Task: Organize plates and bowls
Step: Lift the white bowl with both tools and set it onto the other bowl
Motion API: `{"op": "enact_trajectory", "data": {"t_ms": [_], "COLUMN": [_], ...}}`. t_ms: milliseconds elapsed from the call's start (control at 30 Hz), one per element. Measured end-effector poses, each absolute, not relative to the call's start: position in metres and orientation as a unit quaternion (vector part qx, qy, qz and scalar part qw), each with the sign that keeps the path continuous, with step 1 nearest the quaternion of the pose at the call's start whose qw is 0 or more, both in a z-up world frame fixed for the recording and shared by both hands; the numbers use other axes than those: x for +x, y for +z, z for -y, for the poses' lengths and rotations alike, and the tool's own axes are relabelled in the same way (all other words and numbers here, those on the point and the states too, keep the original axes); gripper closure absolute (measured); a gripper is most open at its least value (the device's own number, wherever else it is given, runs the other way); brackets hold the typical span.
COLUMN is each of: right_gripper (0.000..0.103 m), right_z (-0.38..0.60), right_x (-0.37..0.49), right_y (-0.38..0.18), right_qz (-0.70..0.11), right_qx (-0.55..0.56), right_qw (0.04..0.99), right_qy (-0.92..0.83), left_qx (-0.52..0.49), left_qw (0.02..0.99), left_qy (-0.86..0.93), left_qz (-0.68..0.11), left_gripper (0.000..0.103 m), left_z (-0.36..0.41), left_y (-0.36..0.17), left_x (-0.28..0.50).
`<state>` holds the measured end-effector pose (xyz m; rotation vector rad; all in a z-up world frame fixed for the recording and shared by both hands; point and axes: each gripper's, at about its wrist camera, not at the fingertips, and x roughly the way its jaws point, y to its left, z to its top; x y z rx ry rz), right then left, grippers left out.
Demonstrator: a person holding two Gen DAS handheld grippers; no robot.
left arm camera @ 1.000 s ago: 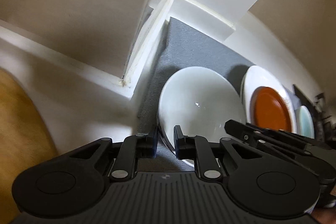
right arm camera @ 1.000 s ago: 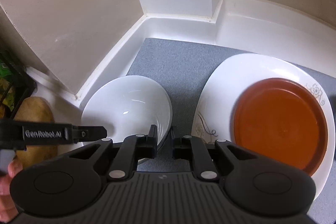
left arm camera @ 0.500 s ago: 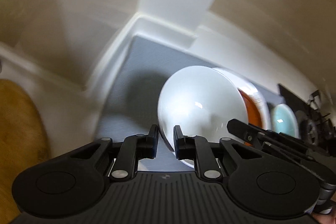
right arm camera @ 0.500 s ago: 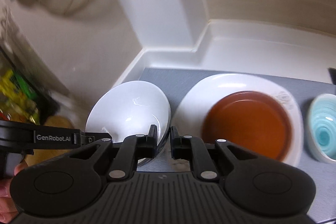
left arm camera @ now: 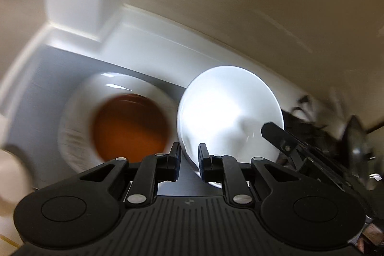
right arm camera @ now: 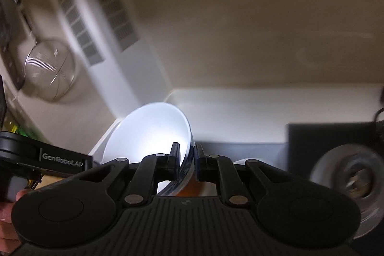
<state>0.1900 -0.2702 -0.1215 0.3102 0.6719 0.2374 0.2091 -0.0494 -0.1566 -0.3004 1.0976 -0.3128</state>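
A white bowl (left arm camera: 228,112) is lifted off the grey mat and tilted, held by both grippers on its rim. My left gripper (left arm camera: 189,161) is shut on its near rim. My right gripper (right arm camera: 187,160) is shut on the rim of the same bowl (right arm camera: 148,133), with one finger inside it. The right gripper's arm (left arm camera: 300,148) reaches in at the right of the left wrist view. Below and left, an orange plate (left arm camera: 130,124) sits on a large white plate (left arm camera: 72,136) on the mat (left arm camera: 43,88). The view is blurred.
A white wall corner and ledge (left arm camera: 100,23) run behind the mat. A wire strainer (right arm camera: 48,68) hangs on the left wall by a vent (right arm camera: 108,4). A dark rack with a glass lid (right arm camera: 348,181) stands at the right. The left gripper's body (right arm camera: 43,157) is at lower left.
Both grippers have lifted the white bowl off the mat and carried it up and to the right, past the orange plate. The views swung upward to the wall.
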Motion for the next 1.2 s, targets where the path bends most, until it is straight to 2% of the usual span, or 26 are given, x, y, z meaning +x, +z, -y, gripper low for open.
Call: {"op": "enact_trajectory", "data": {"t_ms": [200, 567, 700, 1200], "right_gripper": [0.091, 0.092, 0.092, 0.093], "right_z": [0.310, 0.326, 0.329, 0.320], "right_x": [0.198, 0.219, 0.222, 0.226], "right_y": [-0.128, -0.211, -0.227, -0.248], "right_qz": [-0.326, -0.389, -0.400, -0.412], "right_qx": [0.139, 0.142, 0.143, 0.071], "right_qw": [0.926, 0.902, 0.897, 0.901], "right_qy": [0.128, 0.121, 0.120, 0.118], "left_qx": [-0.118, -0.072, -0.087, -0.057], "left_qw": [0.833, 0.794, 0.772, 0.772], "left_qy": [-0.135, -0.092, -0.080, -0.066], "left_qz": [-0.524, -0.597, -0.625, -0.630], "left_gripper": [0.087, 0.086, 0.086, 0.087], "left_z": [0.097, 0.133, 0.136, 0.148], "left_y": [-0.162, -0.231, -0.249, -0.264], "left_x": [0.216, 0.249, 0.255, 0.262]}}
